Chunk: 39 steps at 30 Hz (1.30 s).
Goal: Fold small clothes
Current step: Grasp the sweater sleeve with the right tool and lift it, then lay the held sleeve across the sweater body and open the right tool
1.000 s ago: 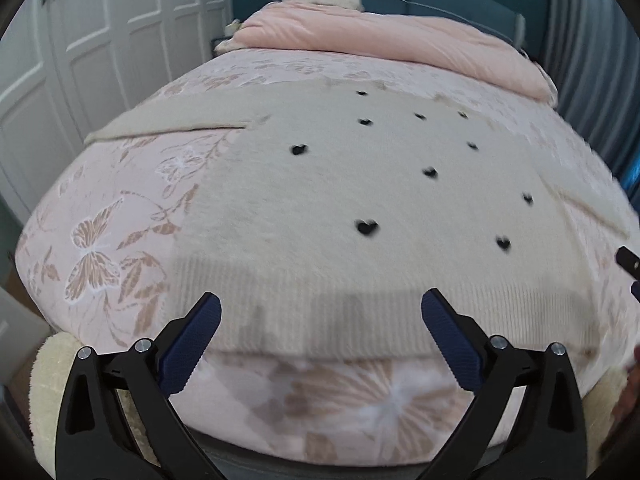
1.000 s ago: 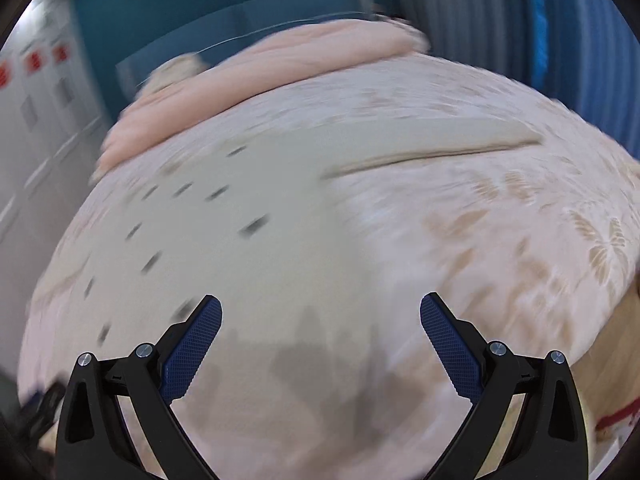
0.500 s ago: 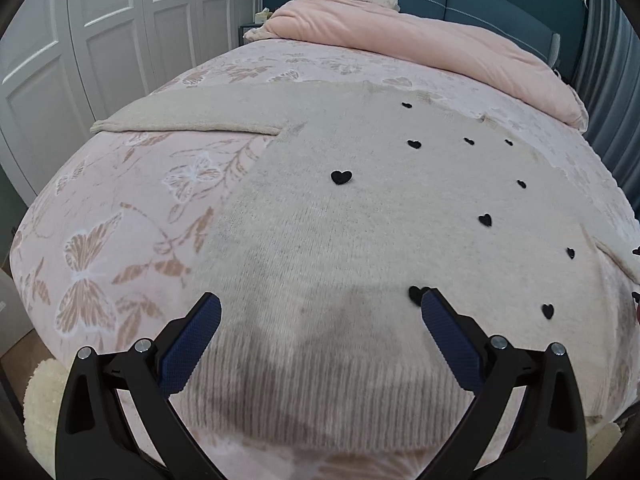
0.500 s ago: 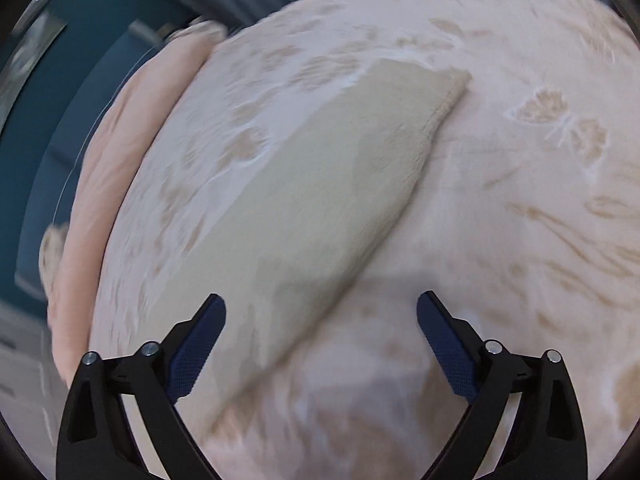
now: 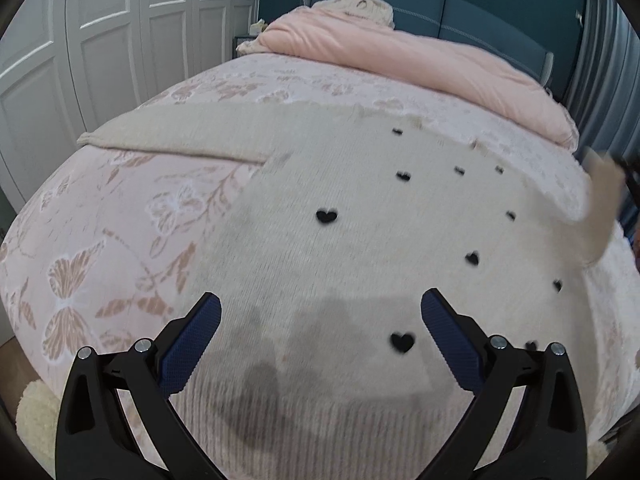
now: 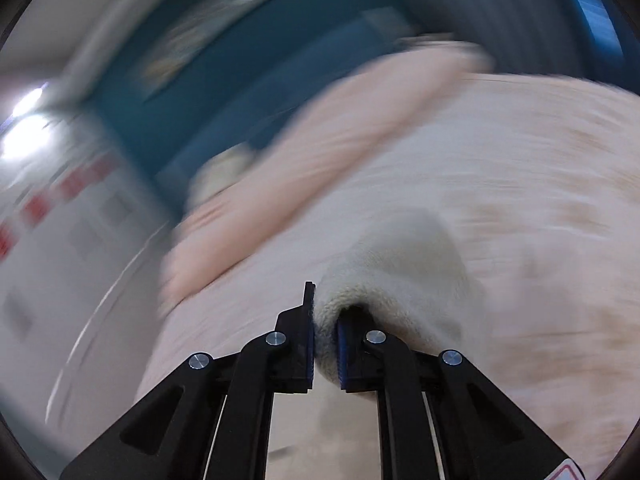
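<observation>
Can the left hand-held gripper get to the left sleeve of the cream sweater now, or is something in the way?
Probably yes. The left hand-held gripper is open and empty above the sweater. The left sleeve lies flat on the bedspread with nothing on it.

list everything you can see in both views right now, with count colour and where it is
sweater: one, cream knit with small black hearts, spread flat on the bed, one sleeve stretched toward the wardrobe side
sweater cuff: one, cream, raised off the bed at the other side
bedspread: one, pale pink with butterfly and flower print, covering the bed
duvet: one, plain pink, bunched at the head of the bed
headboard: one, dark teal, behind the duvet
wardrobe doors: several, white panelled, beside the bed
left gripper: one, black with blue pads, jaws wide apart above the sweater's hem
right gripper: one, black with blue pads, jaws closing with the sweater cuff pinched between them
</observation>
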Motion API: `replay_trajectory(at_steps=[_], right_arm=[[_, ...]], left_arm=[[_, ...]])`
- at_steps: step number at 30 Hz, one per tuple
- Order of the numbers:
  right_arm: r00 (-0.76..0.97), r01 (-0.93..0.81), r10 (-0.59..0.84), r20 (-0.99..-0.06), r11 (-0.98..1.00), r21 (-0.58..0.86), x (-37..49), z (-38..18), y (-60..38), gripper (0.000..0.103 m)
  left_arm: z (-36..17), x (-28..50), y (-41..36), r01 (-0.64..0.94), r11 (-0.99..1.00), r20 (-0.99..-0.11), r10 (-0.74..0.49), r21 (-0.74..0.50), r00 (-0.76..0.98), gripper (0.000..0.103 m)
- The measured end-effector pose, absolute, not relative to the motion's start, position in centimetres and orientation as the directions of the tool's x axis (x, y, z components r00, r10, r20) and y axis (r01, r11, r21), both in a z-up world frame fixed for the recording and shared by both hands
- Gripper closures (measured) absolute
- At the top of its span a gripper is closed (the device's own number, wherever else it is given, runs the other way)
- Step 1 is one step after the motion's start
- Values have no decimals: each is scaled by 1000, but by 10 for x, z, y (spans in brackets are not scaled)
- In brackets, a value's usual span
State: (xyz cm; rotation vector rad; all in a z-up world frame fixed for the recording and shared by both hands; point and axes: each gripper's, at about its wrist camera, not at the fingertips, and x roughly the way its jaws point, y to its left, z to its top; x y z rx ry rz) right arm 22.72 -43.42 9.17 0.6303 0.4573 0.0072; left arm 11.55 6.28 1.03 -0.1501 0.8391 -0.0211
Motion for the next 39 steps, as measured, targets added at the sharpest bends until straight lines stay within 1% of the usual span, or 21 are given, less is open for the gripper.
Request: replay_trajectory(at_steps=[3,4,8,9,12,13,15,18,20,22,24,25,26,27,28,30,31,34,36,37,39], right_arm=[[823,-95,360,-440,850,519,255,90,-319,86],[781,-143,401,-479,861,488,261,78,-283,79],[633,-223,433,-641,896,384,265,18,-196,76],[627,-212,427,-652,899,384,259,8,-201,75],[639,-103,396,-660,894,437,234,-9,-235,56],[652,-60,372,-660,894,444,226,-10,-253,52],[669,30,295,-682,906,422,209,-12,-278,51],[640,57,291,-712,905,421,215,-15,-298,51],[631,64,342,-696,871,487,238,-21,-298,44],[607,73,368,-704,857,511,264,-24,-290,34],[552,85,399,-733,847,525,297,-39,-275,34],[533,101,409,-741,839,535,311,-47,-270,46],[519,128,412,-749,829,545,329,-54,-264,64],[522,131,414,-746,825,550,331,-55,-262,93],[540,145,402,-739,821,553,338,-47,-262,94],[712,144,321,-625,804,577,330,2,-269,96],[805,122,248,-539,820,559,317,43,-270,96],[892,67,186,-413,847,527,296,100,-255,94],[845,-53,322,-426,844,533,311,108,-214,93],[806,-111,382,-453,848,517,319,103,-189,87],[665,-246,482,-570,863,442,339,70,-122,79]], left_arm=[[20,125,64,-36,984,-723,-103,-174,683,5],[23,129,65,-32,981,-719,-117,-191,685,5],[31,151,70,-19,967,-710,-172,-253,683,5],[32,159,70,-8,964,-711,-192,-267,676,5],[27,186,70,5,950,-721,-241,-313,650,5],[25,194,69,3,945,-726,-253,-326,640,5],[23,209,63,5,935,-722,-277,-355,634,5],[23,220,48,13,925,-711,-300,-379,637,5],[23,217,41,12,914,-696,-317,-406,644,5],[22,208,34,14,907,-689,-329,-421,645,5],[21,201,28,31,914,-695,-328,-404,639,5],[22,198,28,39,919,-698,-325,-392,639,5],[23,195,28,49,924,-699,-320,-378,639,5],[25,191,30,67,932,-700,-314,-357,642,5],[27,189,34,74,936,-700,-309,-345,644,5],[33,184,45,90,943,-692,-297,-319,658,5],[36,182,54,93,947,-685,-287,-306,670,5],[41,179,74,72,952,-673,-263,-298,692,5],[42,181,82,51,948,-668,-259,-314,697,5],[42,182,84,41,945,-666,-258,-324,700,5],[44,185,89,16,939,-663,-255,-345,704,5]])
